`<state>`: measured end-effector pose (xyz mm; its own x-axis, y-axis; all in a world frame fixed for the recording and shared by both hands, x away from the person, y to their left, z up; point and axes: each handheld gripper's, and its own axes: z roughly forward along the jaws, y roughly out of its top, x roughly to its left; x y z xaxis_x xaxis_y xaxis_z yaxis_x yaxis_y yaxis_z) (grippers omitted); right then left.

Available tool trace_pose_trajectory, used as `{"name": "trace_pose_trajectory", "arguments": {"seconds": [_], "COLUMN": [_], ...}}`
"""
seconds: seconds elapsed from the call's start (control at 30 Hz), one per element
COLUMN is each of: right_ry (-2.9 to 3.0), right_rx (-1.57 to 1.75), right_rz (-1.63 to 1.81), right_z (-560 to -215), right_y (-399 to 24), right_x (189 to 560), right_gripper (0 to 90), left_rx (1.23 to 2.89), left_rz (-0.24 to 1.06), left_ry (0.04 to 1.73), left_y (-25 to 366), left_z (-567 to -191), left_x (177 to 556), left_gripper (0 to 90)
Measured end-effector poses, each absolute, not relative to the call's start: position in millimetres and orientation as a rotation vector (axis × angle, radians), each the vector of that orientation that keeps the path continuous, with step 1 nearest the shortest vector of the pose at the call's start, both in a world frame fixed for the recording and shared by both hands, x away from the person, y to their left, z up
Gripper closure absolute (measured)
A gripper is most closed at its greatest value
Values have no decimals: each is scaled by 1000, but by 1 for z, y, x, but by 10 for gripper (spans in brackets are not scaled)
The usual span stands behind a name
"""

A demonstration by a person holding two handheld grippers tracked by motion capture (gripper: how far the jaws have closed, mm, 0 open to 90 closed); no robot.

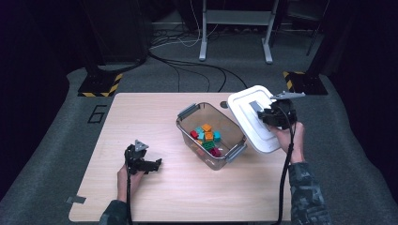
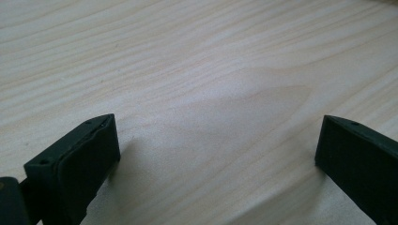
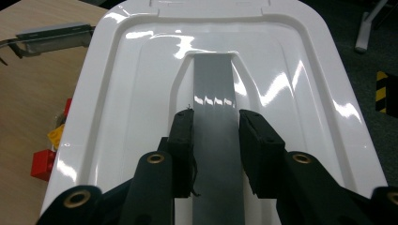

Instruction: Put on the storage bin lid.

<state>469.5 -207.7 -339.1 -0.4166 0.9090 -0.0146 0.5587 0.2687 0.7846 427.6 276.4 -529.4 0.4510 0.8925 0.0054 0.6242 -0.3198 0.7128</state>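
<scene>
The right gripper (image 3: 213,136) clamped the lid's grey handle (image 3: 214,89), the left gripper (image 2: 216,154) gaped empty — the tilted lid (image 1: 251,117) could slip free.

The white lid (image 1: 251,117), tilting in the right claw (image 1: 268,114), is overhanging the right end of the clear bin (image 1: 187,123), blocking entry from that side. The bin's mouth over the bricks (image 1: 206,137) is lying open from above and the left. Bare worktop (image 1: 187,187) is stretching wide around the left claw (image 1: 157,164).
</scene>
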Motion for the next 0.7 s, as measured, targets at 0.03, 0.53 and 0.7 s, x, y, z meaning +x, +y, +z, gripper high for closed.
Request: {"name": "trace_pose_trajectory", "arguments": {"seconds": [0.03, 0.53, 0.7], "right_ry": [2078, 2153, 2172], "right_rx": [1316, 1248, 1237], "right_rz": [998, 1044, 1046], "right_z": [-339, -340, -341], "right_y": [-205, -170, -158], "right_x": [470, 471, 471], "right_gripper": [668, 668, 668], "left_rx": [2058, 2058, 2058], "left_rz": [536, 537, 537], "left_ry": [1263, 1264, 1264], "left_y": [276, 276, 276], "left_z": [-529, -529, -529], "left_x": [428, 428, 428], "left_gripper": [0, 0, 0]}}
